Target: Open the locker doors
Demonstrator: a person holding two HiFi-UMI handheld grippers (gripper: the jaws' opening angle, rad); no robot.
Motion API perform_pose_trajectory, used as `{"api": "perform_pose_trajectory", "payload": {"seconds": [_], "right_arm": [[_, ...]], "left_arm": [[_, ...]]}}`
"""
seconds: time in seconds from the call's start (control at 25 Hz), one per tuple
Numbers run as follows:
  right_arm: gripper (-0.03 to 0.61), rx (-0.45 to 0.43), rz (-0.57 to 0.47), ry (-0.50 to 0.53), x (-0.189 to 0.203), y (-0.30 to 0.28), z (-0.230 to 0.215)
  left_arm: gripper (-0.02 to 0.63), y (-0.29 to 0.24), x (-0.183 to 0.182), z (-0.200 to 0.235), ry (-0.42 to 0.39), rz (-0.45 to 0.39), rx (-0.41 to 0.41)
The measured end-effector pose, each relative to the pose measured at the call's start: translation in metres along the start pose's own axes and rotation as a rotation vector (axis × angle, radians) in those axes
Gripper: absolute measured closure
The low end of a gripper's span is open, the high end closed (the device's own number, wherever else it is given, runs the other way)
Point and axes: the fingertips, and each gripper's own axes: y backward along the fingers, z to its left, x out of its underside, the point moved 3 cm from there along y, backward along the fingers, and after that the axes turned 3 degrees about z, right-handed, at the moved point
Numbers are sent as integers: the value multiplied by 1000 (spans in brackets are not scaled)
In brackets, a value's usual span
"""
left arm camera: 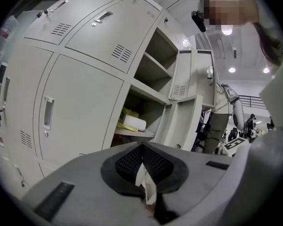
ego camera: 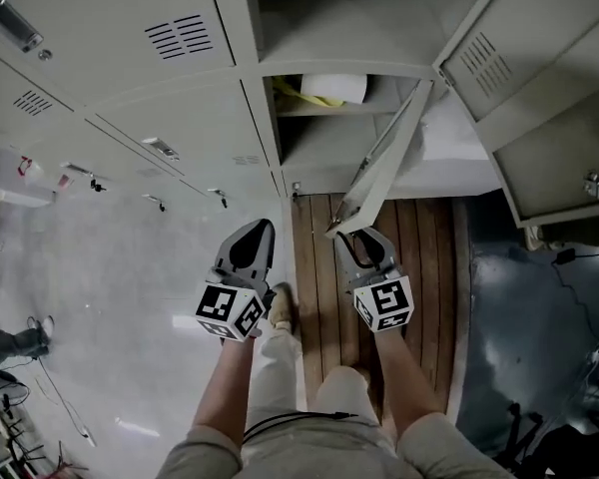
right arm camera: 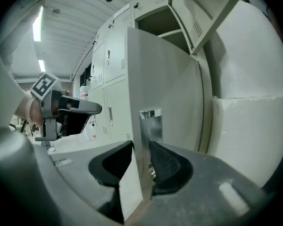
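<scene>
Head view: right gripper (ego camera: 364, 249) grasps the free edge of the lower locker door (ego camera: 387, 163), which stands half swung out.
Left gripper view: left gripper (left arm camera: 144, 167) clenched, holding no door, facing closed doors (left arm camera: 80, 112).
Right gripper view: step, likely swinging this door; next, pull wider along its arc.

Your head view was dim and grey, with soft glare patches on the floor (ego camera: 120, 297) at lower left and deep shade inside the open locker compartments (ego camera: 339, 18) at the top. Straight edges bowed toward the frame borders.

In both gripper views a black round vignette cut off the corners, and the fisheye bent everything near the rim. Ceiling lights (left arm camera: 227, 30) blew out white at upper right of the left gripper view. A strip light (right arm camera: 39, 25) flared at upper left of the right gripper view, where the locker door (right arm camera: 170, 79) looked pale and flat. The left gripper (left arm camera: 142, 149) and right gripper (right arm camera: 141, 149), close to their lenses, were soft.
</scene>
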Motion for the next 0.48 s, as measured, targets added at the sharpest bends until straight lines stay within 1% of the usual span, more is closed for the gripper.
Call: {"api": "perform_pose_trajectory", "payload": {"seconds": [0.16,0.28,0.48], "right_arm": [[474,48,-11,-56,12,32,-17],[475,85,-16,-104,20,52,-31],[471,129,-6,-112,26,73,-51]], "left_arm": [[615,1,9,-33,-14,12,31],[615,0,11,-49,-23,14,44],[615,-4,10,-63,-38,11,54]]}}
